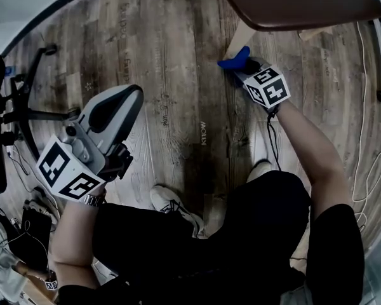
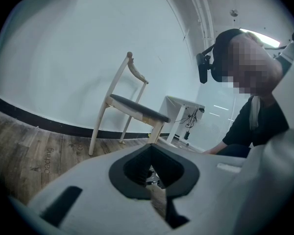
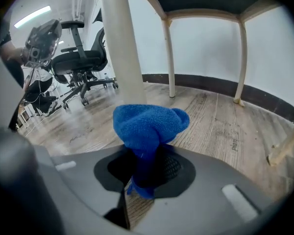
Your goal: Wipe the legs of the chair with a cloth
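Note:
The chair has a dark seat [image 1: 305,2] and pale wooden legs. My right gripper [image 1: 244,68] is shut on a bunched blue cloth [image 1: 233,58], low beside the chair's near front leg [image 1: 240,35]. In the right gripper view the cloth [image 3: 149,124] stands up out of the right gripper [image 3: 147,173], with that leg [image 3: 121,48] directly behind it; whether they touch I cannot tell. Two further legs [image 3: 169,53] rise behind. My left gripper [image 1: 117,113] is held off to the left, away from the chair, shut on nothing. In its own view the left gripper [image 2: 154,173] faces the whole chair [image 2: 132,106].
A black office chair [image 3: 83,62] on castors stands to the left, its base [image 1: 25,113] near my left gripper. A white table [image 2: 183,104] stands behind the wooden chair. Cables [image 1: 368,170] trail on the wood floor at right. My shoe [image 1: 171,202] is close below.

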`<state>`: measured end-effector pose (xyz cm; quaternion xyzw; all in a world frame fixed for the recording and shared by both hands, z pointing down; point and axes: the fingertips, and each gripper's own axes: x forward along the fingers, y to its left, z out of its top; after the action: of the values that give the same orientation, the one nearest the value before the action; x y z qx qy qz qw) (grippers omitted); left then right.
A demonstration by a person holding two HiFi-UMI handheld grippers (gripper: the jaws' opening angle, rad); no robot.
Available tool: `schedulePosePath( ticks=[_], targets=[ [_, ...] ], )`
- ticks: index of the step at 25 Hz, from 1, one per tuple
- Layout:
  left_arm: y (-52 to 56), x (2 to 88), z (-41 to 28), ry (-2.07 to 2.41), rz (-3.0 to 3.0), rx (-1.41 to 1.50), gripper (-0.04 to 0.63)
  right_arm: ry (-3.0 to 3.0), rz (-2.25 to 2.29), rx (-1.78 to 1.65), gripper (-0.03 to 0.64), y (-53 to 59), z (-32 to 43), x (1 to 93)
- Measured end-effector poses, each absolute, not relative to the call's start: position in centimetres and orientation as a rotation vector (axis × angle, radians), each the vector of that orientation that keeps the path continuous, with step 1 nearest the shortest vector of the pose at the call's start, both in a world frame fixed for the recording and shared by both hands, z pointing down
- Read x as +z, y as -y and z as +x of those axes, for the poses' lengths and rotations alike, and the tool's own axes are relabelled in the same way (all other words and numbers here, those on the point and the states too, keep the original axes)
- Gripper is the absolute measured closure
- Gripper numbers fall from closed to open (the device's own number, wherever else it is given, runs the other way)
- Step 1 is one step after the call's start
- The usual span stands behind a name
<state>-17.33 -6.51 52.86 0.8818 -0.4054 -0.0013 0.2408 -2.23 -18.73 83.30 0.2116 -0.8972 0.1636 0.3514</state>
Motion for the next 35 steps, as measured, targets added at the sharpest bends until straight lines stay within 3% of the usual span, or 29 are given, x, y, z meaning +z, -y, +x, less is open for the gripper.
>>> schedulePosePath(
  ticks=[17,35],
  targets=[
    [6.5,51.2,-16.0,1.060,2.469,-0.048,0.597,2.687,0.763,0.179,0.525,18.6,-2.8,58.4],
    [7.3,47.6,-14.4,1.093,2.531,-0.119,0.597,2.956,0.843,0.261,0.526,15.0,0.7,45.8]
  ],
)
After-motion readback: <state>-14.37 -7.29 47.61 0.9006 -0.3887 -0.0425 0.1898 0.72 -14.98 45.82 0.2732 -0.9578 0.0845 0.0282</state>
